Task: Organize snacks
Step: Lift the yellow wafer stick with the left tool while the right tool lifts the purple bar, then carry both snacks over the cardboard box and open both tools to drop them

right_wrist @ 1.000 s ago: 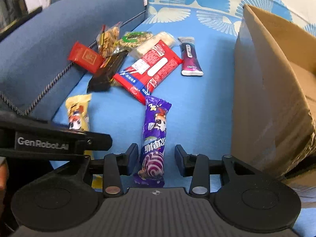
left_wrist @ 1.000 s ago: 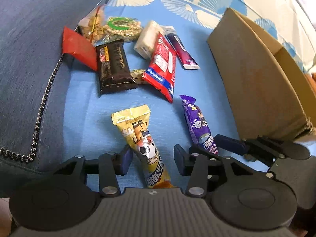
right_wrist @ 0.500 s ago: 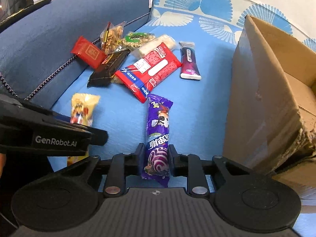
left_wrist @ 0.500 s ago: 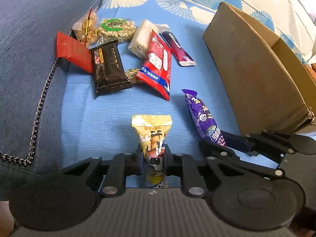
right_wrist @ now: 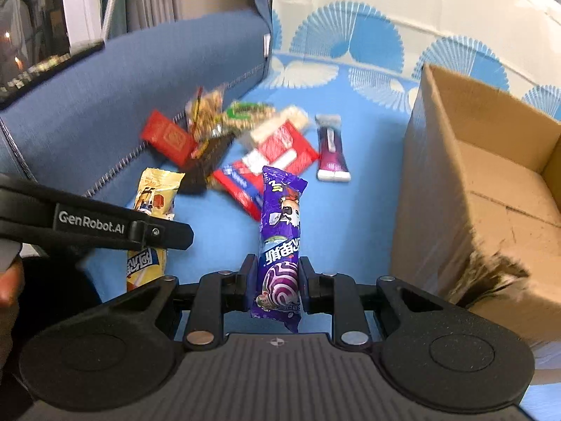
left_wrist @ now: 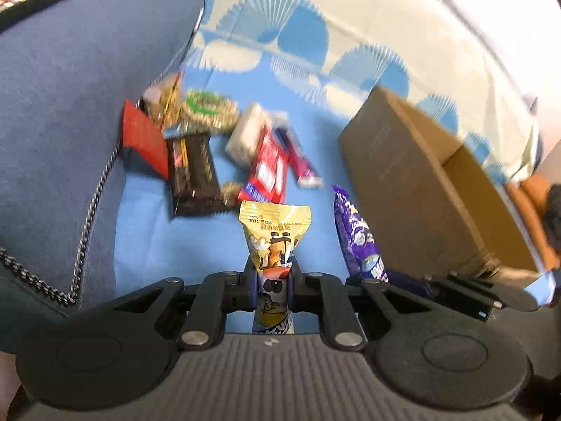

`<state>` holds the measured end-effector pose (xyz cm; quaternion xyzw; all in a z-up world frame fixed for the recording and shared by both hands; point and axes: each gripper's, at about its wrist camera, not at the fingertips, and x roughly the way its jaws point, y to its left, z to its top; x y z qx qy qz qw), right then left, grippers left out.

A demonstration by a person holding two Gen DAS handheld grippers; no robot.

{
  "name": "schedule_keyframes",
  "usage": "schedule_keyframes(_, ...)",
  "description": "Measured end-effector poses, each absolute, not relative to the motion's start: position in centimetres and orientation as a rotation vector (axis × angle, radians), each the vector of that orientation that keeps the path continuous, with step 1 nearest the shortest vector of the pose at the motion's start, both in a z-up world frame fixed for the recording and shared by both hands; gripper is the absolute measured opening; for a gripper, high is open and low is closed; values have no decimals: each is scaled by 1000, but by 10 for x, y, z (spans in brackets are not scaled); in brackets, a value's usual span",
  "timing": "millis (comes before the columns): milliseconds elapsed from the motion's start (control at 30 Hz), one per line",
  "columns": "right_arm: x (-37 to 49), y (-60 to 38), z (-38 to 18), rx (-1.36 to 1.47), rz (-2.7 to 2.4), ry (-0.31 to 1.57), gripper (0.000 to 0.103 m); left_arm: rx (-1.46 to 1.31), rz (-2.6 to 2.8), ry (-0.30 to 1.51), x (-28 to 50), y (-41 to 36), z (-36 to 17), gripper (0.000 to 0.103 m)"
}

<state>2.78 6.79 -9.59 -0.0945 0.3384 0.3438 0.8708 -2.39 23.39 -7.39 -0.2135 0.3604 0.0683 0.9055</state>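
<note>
The left claw [left_wrist: 272,282] is clenched on the yellow pack [left_wrist: 273,242]. Its jaws have just been closing, and the pack now stands between the pads, with its top pointing away from the claw. A second ago this pack lay flat on the blue cover [left_wrist: 175,245] between open jaws. The right claw [right_wrist: 277,277] is clenched on the purple pack [right_wrist: 280,231] in the same way; it closed a little earlier and its grip did not change after that. Both packs now appear lifted off the cover, so the pick-up step looks finished and the carry to the box [right_wrist: 455,189] can begin.

Seen from the left claw, the purple pack hangs just to the right, and the box is further to the right. Ahead and a little left lies the pile [left_wrist: 217,147] of other snacks, well apart from both claws. Further left rises the sofa arm [left_wrist: 70,105] with a chain [left_wrist: 94,203] lying along it.

Seen from the right claw, the near wall of the box stands just to the right, and its top edge looks higher than the claw. The opening shows bare cardboard inside, so there is room. Probably both claws must rise above this edge first. The two claws are near each other, so the left one has less free way to the box.
</note>
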Motion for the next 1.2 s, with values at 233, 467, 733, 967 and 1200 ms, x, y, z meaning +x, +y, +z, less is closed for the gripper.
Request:
schedule_keyframes(233,17,51,-66,-148,758,608,25,-476,140,676,-31,237,-65,16)
schedule_keyframes(467,10,32,-67,-159,822,547,25,-462,125,628,-37,232,-58,16)
schedule_keyframes(733,15,6,-56,-76,876,471,25,-502,118,586,-46,233,-52,16)
schedule_keyframes(967,25,-7,-42,8,888,415,25,-551,124,610,-46,231,-46,16)
schedule_keyframes(1200,40,-29,-31,111,857,369,26,-627,105,627,-29,215,-32,16)
